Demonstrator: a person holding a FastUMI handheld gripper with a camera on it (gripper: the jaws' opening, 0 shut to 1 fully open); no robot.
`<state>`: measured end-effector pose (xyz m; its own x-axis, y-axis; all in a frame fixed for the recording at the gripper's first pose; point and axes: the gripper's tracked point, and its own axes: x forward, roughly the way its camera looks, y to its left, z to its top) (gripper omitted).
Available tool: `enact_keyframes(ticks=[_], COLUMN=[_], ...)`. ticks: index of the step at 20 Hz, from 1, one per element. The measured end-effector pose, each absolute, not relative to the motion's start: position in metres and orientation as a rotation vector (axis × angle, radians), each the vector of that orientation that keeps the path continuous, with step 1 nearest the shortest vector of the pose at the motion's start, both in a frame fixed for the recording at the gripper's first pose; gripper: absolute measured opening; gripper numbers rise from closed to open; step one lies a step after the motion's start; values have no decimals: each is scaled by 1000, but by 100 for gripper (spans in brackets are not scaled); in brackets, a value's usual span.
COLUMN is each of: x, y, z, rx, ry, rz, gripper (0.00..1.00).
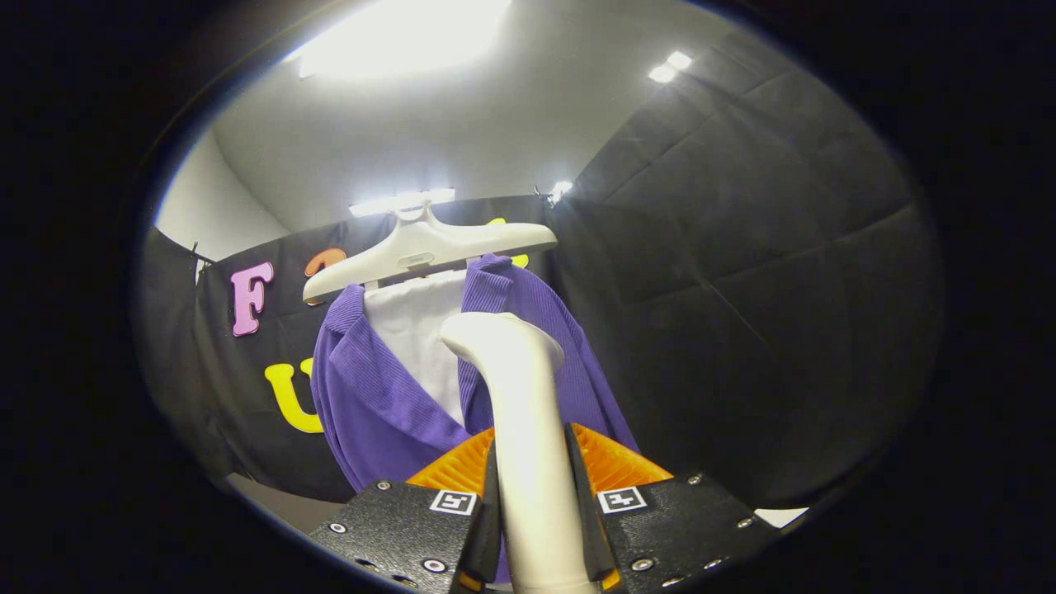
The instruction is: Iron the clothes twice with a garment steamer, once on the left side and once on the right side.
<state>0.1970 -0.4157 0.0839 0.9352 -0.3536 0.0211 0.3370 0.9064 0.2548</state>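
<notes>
the gripper (535,528), at bottom centre, is clamped on the garment steamer (520,412) handle so its head points at the cloth. the purple jacket (371,396) hangs mid-frame on a white hanger (429,247), spread open for steaming.

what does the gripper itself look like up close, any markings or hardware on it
The gripper has two flat black textured plates, each with silver screw heads along the edges and a small square black-and-white marker near the inner corner. Ribbed, ridged pads rise from the plates.
</notes>
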Motion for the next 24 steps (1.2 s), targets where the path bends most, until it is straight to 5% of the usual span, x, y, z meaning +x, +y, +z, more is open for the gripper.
enact_keyframes(ticks=[24], x=[224], y=[-435], z=[43], rx=[188], ry=[-9], rz=[-372], gripper=[39])
